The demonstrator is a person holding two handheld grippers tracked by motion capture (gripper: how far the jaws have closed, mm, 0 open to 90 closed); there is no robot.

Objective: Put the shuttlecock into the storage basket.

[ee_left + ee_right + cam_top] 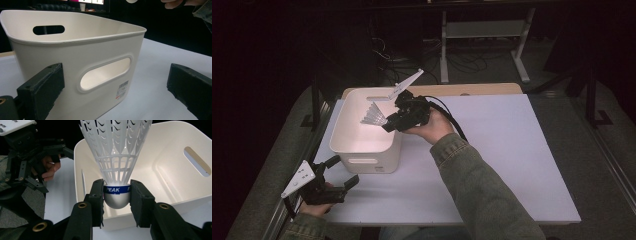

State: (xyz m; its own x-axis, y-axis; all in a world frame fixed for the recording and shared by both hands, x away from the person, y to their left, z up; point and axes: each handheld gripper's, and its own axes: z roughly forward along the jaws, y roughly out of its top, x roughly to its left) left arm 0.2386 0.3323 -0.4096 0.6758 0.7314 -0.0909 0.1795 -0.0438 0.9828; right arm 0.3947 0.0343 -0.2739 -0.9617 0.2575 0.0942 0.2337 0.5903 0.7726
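**Shuttlecock Held Over the Bin**

Largest first: a white table [512,150], bearing a white plastic bin [362,150] with slot handles, just ahead of the left gripper [339,172] and below the right one. Empty inside, as far as the right gripper view reached.

Then the right gripper [117,195] — clenched on a white shuttlecock [116,150], pads pressed on either side of the rounded cork at its blue band. Long axis running straight out from the jaws, cork seated between the pads, skirt fanned forward and away. Seen from the high view, skirt [374,118] already past the bin's right rim and over the cavity, gripper body hanging just at that rim. Bin floor directly beyond and beneath the feathers, so probably nothing more needed than a loosening of the pads — with a slight tip downward, perhaps, to keep the cork from catching the wall.

Left gripper released, jaws spread wide with nothing between them, pointed at the near wall of the bin and its handle slot [105,73], close but apart. Nearer to the bin's front, yet idle; the shuttlecock wholly the right hand's [432,127] affair.
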